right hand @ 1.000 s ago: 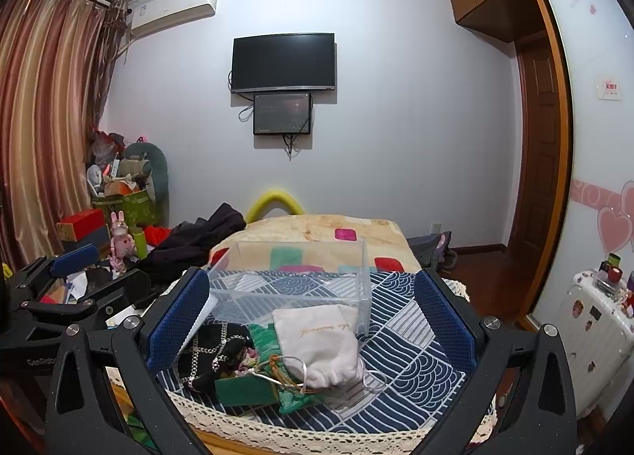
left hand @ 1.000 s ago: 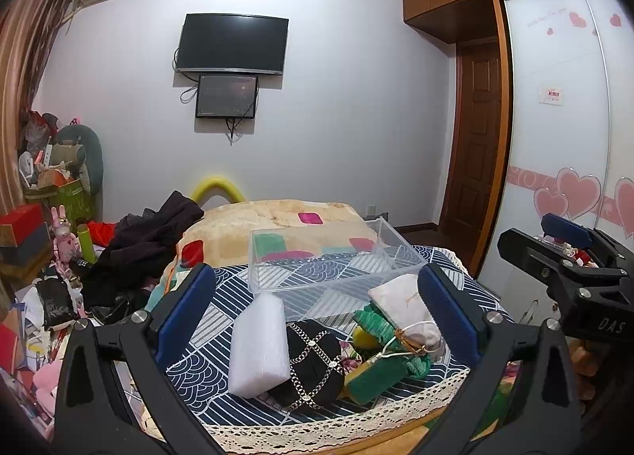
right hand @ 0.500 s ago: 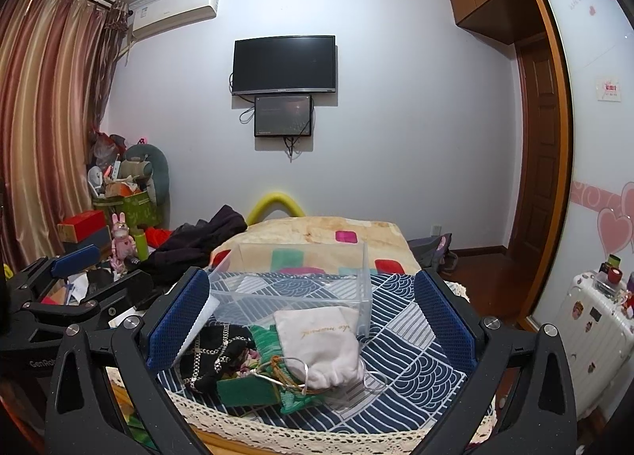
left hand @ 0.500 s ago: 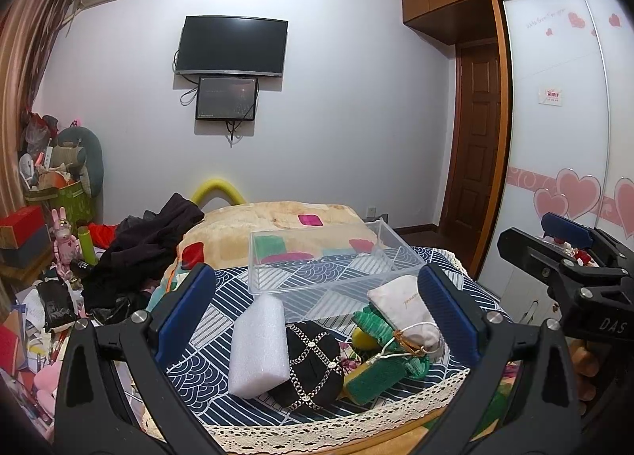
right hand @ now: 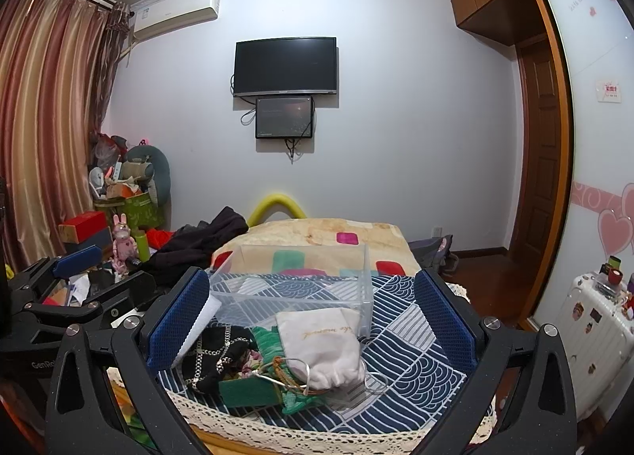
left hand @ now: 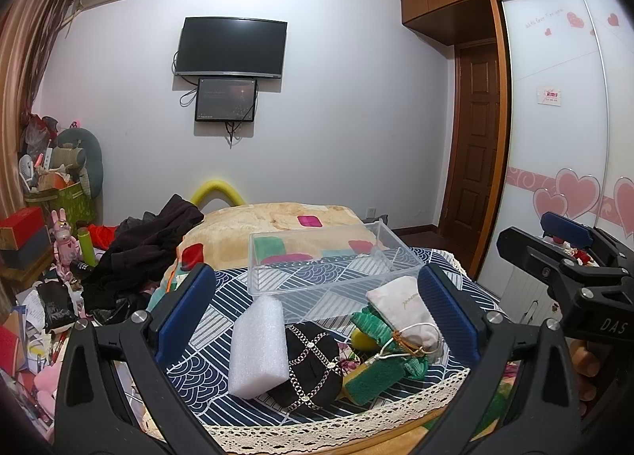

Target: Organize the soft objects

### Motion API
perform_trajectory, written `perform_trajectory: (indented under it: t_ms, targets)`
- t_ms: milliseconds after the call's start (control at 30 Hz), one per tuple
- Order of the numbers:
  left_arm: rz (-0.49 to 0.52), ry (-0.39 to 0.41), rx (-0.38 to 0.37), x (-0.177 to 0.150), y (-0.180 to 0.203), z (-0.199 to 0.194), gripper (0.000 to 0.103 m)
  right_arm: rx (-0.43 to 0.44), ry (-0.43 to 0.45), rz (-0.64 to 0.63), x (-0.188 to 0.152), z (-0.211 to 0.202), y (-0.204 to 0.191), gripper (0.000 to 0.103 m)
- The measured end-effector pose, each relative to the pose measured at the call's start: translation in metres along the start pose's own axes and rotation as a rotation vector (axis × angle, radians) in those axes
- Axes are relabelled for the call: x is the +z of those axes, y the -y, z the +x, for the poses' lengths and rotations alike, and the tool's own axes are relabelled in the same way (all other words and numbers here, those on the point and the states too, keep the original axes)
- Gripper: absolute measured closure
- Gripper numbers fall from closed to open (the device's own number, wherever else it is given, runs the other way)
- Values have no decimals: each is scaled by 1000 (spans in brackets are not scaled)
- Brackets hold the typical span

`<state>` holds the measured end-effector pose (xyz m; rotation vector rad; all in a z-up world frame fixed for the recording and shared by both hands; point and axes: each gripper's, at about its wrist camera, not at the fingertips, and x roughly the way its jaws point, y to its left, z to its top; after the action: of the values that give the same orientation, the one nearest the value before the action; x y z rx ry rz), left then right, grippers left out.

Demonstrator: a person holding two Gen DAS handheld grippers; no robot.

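Observation:
On the patterned cloth lie a white foam block (left hand: 259,344), a black quilted pouch with a chain (left hand: 313,368), a green sponge (left hand: 376,375), a green towel (left hand: 370,326) and a white drawstring bag (left hand: 408,310). An empty clear plastic box (left hand: 329,257) stands behind them. My left gripper (left hand: 317,316) is open and empty, held short of the pile. My right gripper (right hand: 305,320) is open and empty, facing the white bag (right hand: 321,348), the pouch (right hand: 216,356) and the box (right hand: 293,288).
The cloth-covered table has a lace front edge (left hand: 317,423). A bed with a beige blanket (left hand: 277,225) and dark clothes (left hand: 150,241) lies behind. Clutter fills the floor at left (left hand: 47,296). A white suitcase (right hand: 594,336) stands at right by the wardrobe.
Both views have shifted slightly; the grippers stay open and the objects on the table have not moved.

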<state>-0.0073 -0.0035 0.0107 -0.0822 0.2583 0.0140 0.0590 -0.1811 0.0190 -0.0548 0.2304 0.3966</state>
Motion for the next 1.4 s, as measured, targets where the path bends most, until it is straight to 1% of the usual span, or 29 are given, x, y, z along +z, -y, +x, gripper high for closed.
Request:
perform_trajectory:
  t_ms: [633, 933, 1067, 1200, 1400]
  targets:
    - [0, 2, 0, -1, 1, 0, 0, 2, 5, -2, 3, -2, -3, 0]
    - [5, -4, -7, 4, 2, 1, 0, 4, 7, 7, 4, -2, 0, 0]
    - [-11, -44, -8, 0, -4, 13, 0, 10, -20, 28, 0, 6, 6, 0]
    - [-52, -101, 5, -8, -20, 31, 0, 16, -59, 53, -6, 18, 14, 0]
    - [-102, -168, 51, -28, -46, 55, 0, 12, -137, 59, -22, 38, 19, 0]
